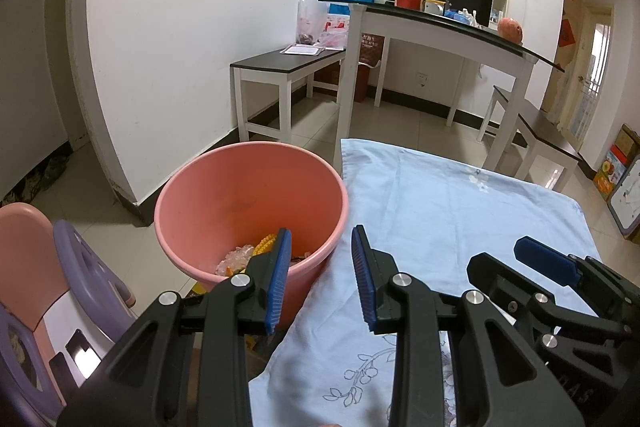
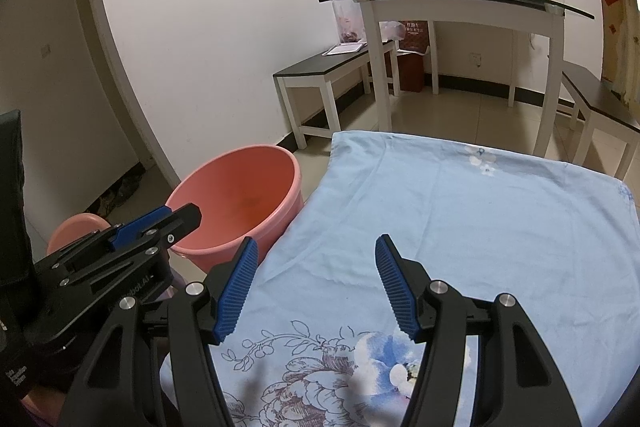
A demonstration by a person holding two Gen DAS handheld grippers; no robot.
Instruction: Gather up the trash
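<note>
A pink bucket (image 1: pixel 248 195) stands on the floor at the left edge of a table covered by a light blue flowered cloth (image 1: pixel 440 211). Trash lies in its bottom, among it a yellow piece (image 1: pixel 265 243) and crumpled clear plastic (image 1: pixel 236 257). My left gripper (image 1: pixel 320 277) is open and empty, over the table edge beside the bucket's rim. My right gripper (image 2: pixel 316 287) is open and empty above the cloth (image 2: pixel 460 227). The bucket (image 2: pixel 240 199) is to its left. Each gripper shows in the other's view: the right one (image 1: pixel 560 267) and the left one (image 2: pixel 152 227).
A pink and purple child's chair (image 1: pixel 48 267) stands left of the bucket. Behind are a white table with a dark top (image 1: pixel 440 27) carrying clutter, and low benches (image 1: pixel 280 63) along the wall. Boxes (image 1: pixel 616 167) stand at the far right.
</note>
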